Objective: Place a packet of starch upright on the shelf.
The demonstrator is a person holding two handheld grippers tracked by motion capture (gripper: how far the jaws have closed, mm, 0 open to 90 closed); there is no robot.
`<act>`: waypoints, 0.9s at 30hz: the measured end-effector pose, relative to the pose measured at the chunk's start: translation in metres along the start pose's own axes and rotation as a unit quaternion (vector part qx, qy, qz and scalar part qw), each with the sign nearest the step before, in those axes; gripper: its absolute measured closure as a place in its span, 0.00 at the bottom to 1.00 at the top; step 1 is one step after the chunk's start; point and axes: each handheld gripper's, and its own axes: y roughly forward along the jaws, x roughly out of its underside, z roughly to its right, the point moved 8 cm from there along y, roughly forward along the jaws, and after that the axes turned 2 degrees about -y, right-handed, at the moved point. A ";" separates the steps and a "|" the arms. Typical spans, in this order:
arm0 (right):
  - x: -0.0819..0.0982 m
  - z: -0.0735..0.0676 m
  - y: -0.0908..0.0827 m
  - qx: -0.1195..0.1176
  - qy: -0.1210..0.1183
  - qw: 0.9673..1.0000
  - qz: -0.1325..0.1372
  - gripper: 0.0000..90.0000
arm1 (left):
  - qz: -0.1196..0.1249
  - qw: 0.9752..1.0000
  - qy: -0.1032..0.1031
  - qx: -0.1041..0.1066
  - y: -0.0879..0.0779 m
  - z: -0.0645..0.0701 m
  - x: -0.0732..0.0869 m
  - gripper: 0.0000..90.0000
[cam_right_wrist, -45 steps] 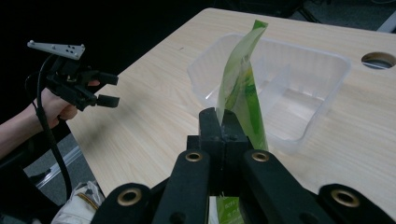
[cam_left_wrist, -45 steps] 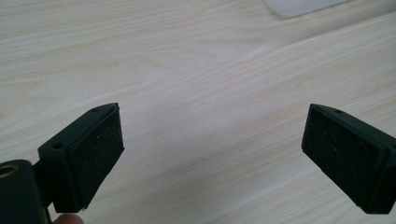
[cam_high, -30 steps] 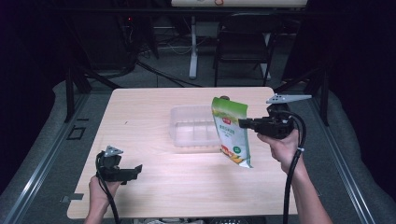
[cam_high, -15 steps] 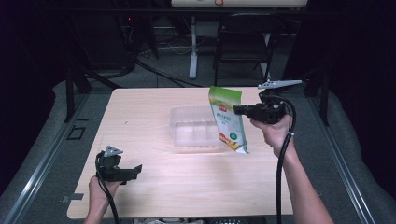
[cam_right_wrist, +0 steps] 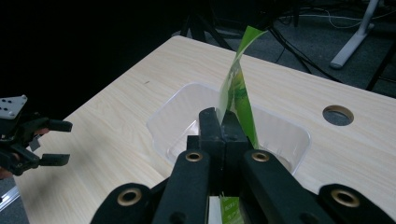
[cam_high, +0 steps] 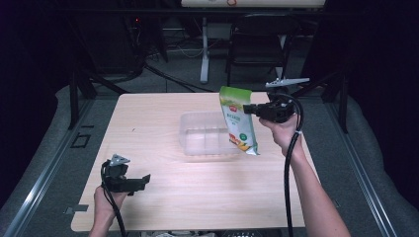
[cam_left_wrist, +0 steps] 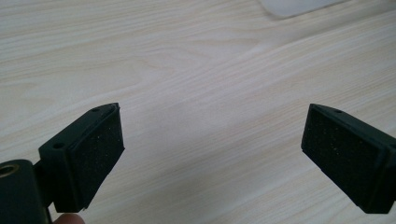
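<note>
Right claw [cam_high: 248,108] pinching flat glossy green pouch [cam_high: 238,120] above clear plastic tray [cam_high: 197,129]; left claw [cam_high: 144,180] spread over pale woodgrain table [cam_high: 148,118].

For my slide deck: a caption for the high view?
Right gripper holds a green pouch above a clear tray.
</note>
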 end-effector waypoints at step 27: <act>-0.012 0.013 0.051 0.033 -0.024 0.999 0.018 1.00 | 0.000 1.000 0.002 0.002 0.000 0.002 0.000 0.06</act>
